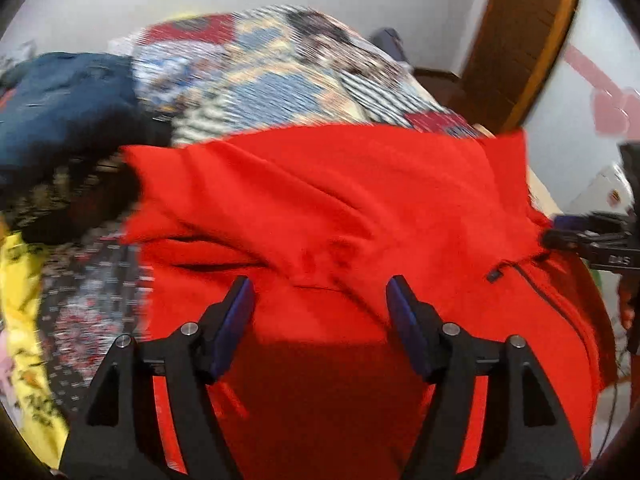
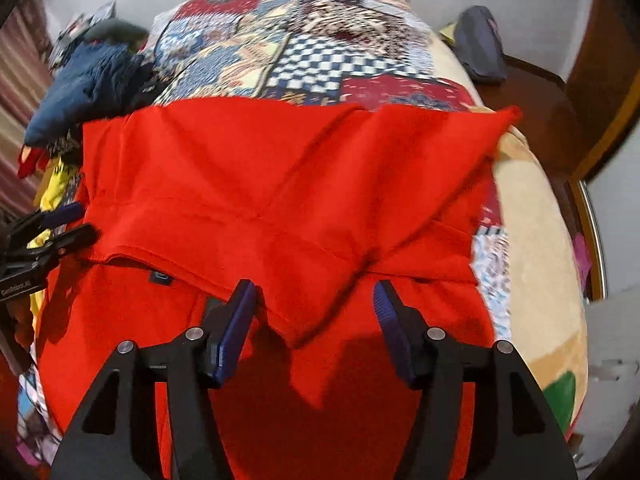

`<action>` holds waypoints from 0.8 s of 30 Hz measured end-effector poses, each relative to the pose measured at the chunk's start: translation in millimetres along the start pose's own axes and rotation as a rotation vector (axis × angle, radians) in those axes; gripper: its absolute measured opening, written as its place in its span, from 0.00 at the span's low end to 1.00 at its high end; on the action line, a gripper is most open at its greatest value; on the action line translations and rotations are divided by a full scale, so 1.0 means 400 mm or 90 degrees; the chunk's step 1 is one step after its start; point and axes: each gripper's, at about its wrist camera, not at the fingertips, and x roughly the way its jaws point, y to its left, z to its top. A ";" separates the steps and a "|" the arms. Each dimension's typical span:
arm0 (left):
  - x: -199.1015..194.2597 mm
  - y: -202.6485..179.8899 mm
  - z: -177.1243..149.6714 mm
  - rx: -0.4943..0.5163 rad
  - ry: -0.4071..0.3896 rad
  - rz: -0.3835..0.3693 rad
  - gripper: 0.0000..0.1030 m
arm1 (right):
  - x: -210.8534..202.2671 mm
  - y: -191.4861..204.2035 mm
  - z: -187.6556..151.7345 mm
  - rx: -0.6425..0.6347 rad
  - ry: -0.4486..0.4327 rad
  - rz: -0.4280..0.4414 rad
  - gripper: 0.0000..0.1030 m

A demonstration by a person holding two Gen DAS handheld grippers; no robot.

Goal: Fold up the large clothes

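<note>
A large red garment (image 1: 340, 208) lies on a patchwork bedspread (image 1: 260, 68), with its far part folded back toward me over the near part; it also shows in the right wrist view (image 2: 280, 184). My left gripper (image 1: 320, 296) is open and empty just above the near red cloth. My right gripper (image 2: 314, 300) is open and empty over the folded edge. The right gripper also shows at the right edge of the left wrist view (image 1: 560, 238), and the left gripper at the left edge of the right wrist view (image 2: 76, 220).
A dark blue garment (image 2: 88, 84) lies piled at the far left of the bed. Yellow cloth (image 1: 24, 280) lies at the left. A grey bag (image 2: 480, 44) sits at the far right. A wooden door frame (image 1: 532, 32) stands at the right.
</note>
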 end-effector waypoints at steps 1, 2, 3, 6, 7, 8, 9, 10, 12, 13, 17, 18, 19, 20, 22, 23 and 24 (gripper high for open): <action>-0.015 0.020 0.004 -0.015 -0.014 0.020 0.66 | -0.011 -0.011 0.003 0.005 -0.005 -0.008 0.56; -0.029 0.043 0.008 -0.032 -0.029 0.036 0.66 | -0.018 -0.015 0.004 0.006 -0.010 -0.014 0.56; -0.037 0.062 0.013 -0.047 -0.039 0.046 0.67 | -0.031 -0.025 0.008 0.010 -0.020 -0.022 0.56; -0.060 0.137 0.020 -0.105 -0.066 0.063 0.69 | -0.057 -0.054 0.025 0.029 -0.046 -0.030 0.56; -0.062 0.166 0.022 -0.126 -0.072 0.067 0.69 | -0.062 -0.066 0.031 0.040 -0.053 -0.031 0.56; -0.060 0.188 0.023 -0.143 -0.074 0.072 0.69 | -0.064 -0.074 0.037 0.050 -0.059 -0.032 0.56; -0.056 0.212 0.023 -0.164 -0.075 0.074 0.69 | -0.065 -0.093 0.045 0.072 -0.067 -0.034 0.56; -0.050 0.233 0.021 -0.185 -0.073 0.070 0.69 | -0.059 -0.105 0.051 0.091 -0.070 -0.036 0.58; -0.023 0.281 0.015 -0.232 -0.058 0.049 0.69 | -0.044 -0.131 0.060 0.125 -0.071 -0.035 0.59; -0.006 0.301 0.011 -0.256 -0.046 0.037 0.69 | -0.029 -0.147 0.064 0.145 -0.067 -0.030 0.59; 0.062 0.350 -0.015 -0.329 -0.012 -0.010 0.69 | 0.042 -0.205 0.073 0.218 -0.035 0.002 0.59; 0.075 0.351 -0.018 -0.337 -0.005 -0.014 0.69 | 0.061 -0.219 0.074 0.236 -0.022 0.002 0.59; 0.090 0.354 -0.023 -0.346 0.002 -0.021 0.69 | 0.078 -0.232 0.075 0.252 -0.012 0.004 0.59; 0.108 0.361 -0.028 -0.362 0.007 -0.036 0.69 | 0.093 -0.240 0.076 0.266 -0.006 0.013 0.59; 0.129 0.369 -0.032 -0.387 0.010 -0.064 0.69 | 0.118 -0.254 0.081 0.289 -0.001 0.036 0.59; 0.139 0.373 -0.033 -0.398 0.009 -0.078 0.69 | 0.129 -0.259 0.083 0.300 0.000 0.050 0.59; 0.147 0.373 -0.032 -0.401 0.008 -0.087 0.69 | 0.136 -0.266 0.085 0.309 0.000 0.062 0.59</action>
